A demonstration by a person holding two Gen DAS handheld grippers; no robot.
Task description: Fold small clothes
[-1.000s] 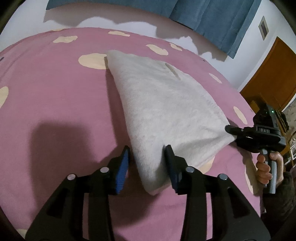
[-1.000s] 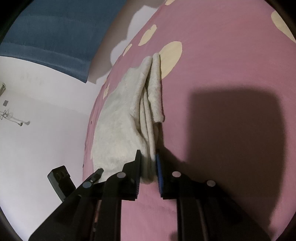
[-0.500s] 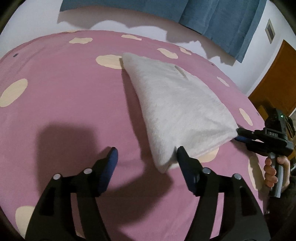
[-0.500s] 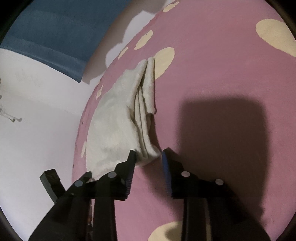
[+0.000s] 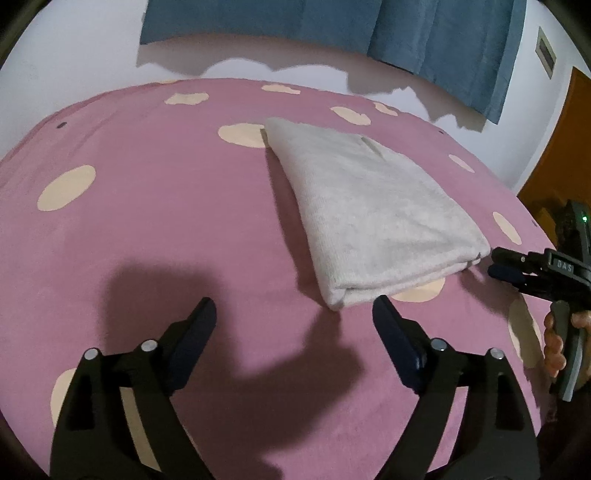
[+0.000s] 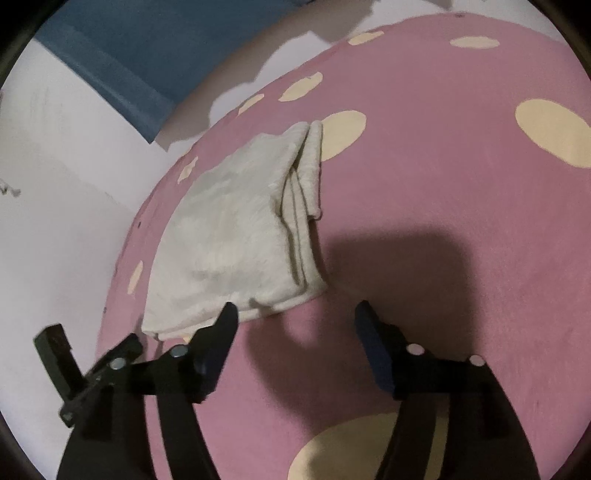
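A: Where's the cloth?
B: Folded cream garment (image 5: 373,218) lies flat on pink bedspread (image 5: 155,221) w/ pale dots, center-right in left wrist view. In right wrist view same garment (image 6: 236,236) sits center-left, layered folds stacked along its right edge.

A: Grippers?
B: Left gripper (image 5: 293,332) at bottom of frame, jaws spread wide, nothing between them. Garment's near corner sits just past the right fingertip, apart from it. Right gripper (image 6: 293,317) also spread wide, holding nothing; its left fingertip overlaps garment's near edge in the frame, can't tell if touching.

A: Edges, free room?
B: Left half of left wrist view is bare bedspread, only the gripper shadow on it. Right half of right wrist view likewise bare, big shadow mid-frame. Bed's far edge curves across upper frame, white wall (image 5: 74,44) behind.

A: Anything else around?
B: Blue curtain (image 5: 332,26) at top of frame, brown door (image 5: 569,147) at right edge. Right gripper (image 5: 496,262) shows at right edge of left wrist view, tips just beside garment's right corner, person's hand (image 5: 554,343) on the handle. Nothing else on the bedspread near the cloth.
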